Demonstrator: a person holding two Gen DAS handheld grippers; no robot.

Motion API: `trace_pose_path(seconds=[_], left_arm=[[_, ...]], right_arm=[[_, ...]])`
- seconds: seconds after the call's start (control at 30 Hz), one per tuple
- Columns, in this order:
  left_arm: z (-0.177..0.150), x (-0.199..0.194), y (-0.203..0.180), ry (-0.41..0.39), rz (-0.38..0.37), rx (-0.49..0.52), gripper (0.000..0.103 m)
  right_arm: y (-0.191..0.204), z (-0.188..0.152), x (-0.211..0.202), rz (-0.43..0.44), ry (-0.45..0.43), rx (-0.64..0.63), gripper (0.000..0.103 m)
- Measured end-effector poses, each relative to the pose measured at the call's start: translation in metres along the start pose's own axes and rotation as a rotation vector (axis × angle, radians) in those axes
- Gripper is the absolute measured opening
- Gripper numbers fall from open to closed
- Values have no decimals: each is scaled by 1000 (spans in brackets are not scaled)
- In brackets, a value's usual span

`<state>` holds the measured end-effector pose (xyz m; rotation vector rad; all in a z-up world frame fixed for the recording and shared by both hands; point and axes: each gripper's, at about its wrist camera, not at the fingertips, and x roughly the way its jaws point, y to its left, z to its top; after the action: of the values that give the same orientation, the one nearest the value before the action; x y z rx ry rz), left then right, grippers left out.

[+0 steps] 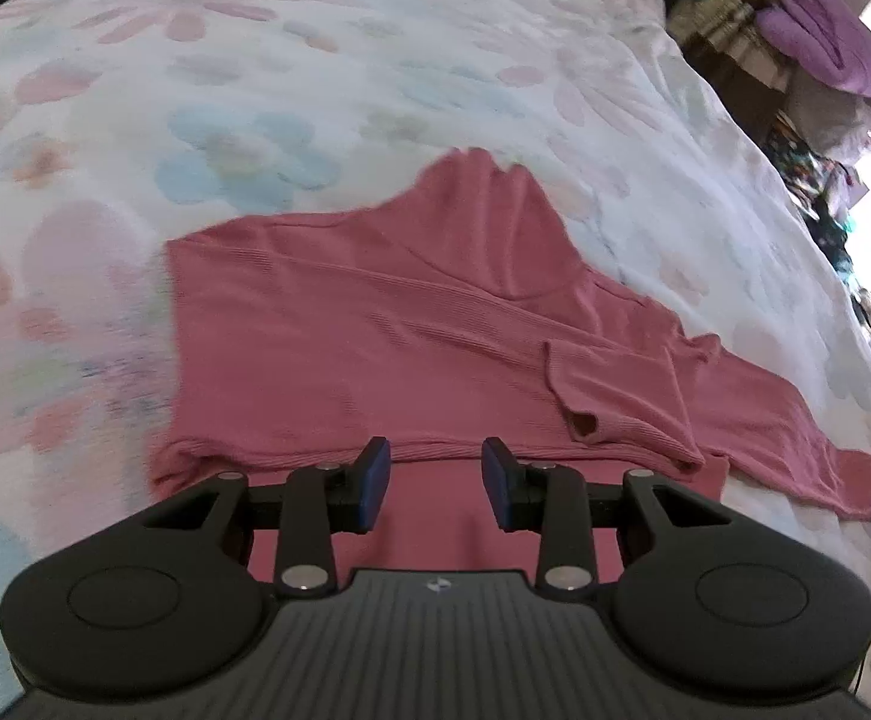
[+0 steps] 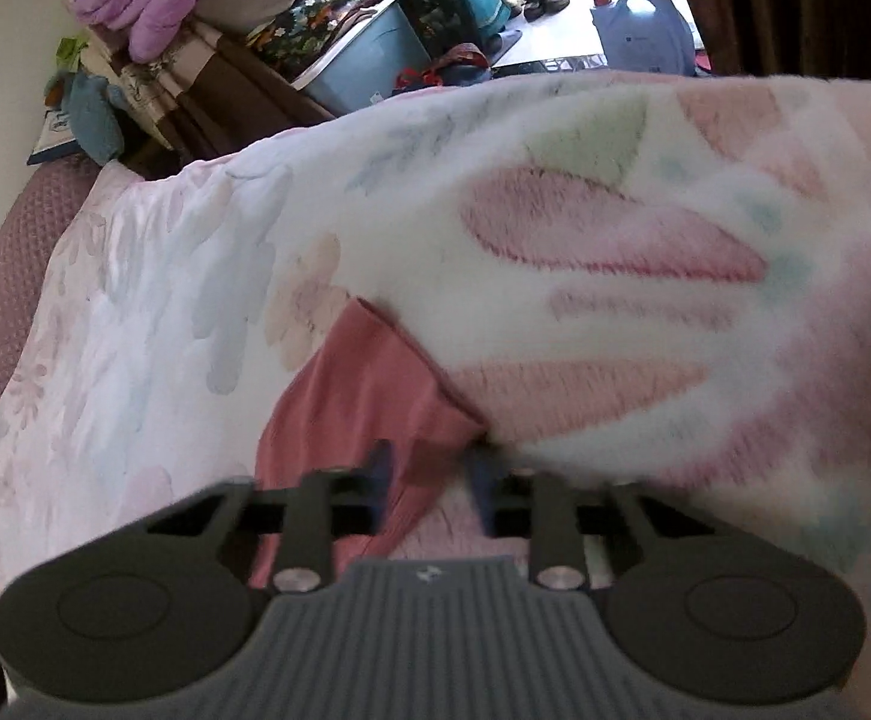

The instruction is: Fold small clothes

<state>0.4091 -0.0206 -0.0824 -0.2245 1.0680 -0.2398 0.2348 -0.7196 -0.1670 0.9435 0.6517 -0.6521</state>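
Left wrist view: the left gripper (image 1: 435, 483) sits at the bottom middle w/ its blue pads (image 1: 375, 480) partly apart & nothing between them. Just past the pads lies the pink ribbed knit top (image 1: 375, 330), spread mostly flat in the middle of the frame, one sleeve folded over its lower right part. It rests on the white fluffy blanket w/ pink & blue flowers (image 1: 255, 60). Far upper right, a purple folded cloth (image 1: 831, 42).

Right wrist view: the right gripper (image 2: 429, 480) is at the bottom middle, blurry; pink cloth runs between its pads, so the gripper looks pinched on it. Blanket behind, a light blue plastic bin (image 2: 363, 72) at the top
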Motion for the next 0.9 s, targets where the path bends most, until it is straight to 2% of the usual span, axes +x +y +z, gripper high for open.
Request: trace_pose_path(seconds=[0.1, 0.2, 0.33, 0.47, 0.53, 0.63, 0.73, 0.9], left_arm=[[-1, -11, 11, -13, 47, 9, 40], [0, -23, 27, -29, 58, -10, 40], [-1, -36, 49, -35, 31, -82, 40], [-4, -52, 62, -65, 14, -90, 40], [-4, -59, 68, -75, 5, -97, 40], [-3, -68, 77, -98, -9, -98, 40], [1, -76, 86, -119, -25, -104, 40], [9, -87, 109, -163, -52, -138, 40]], right_arm=[[18, 9, -8, 11, 1, -72, 1], [66, 9, -39, 70, -39, -195, 1], [165, 2, -86, 205, -76, -348, 1], [283, -22, -139, 384, -109, -487, 0], [339, -42, -163, 464, -115, -563, 0], [416, -82, -187, 565, -66, -669, 0], [473, -135, -193, 601, -19, -761, 0], [524, -237, -176, 674, 133, -805, 0]])
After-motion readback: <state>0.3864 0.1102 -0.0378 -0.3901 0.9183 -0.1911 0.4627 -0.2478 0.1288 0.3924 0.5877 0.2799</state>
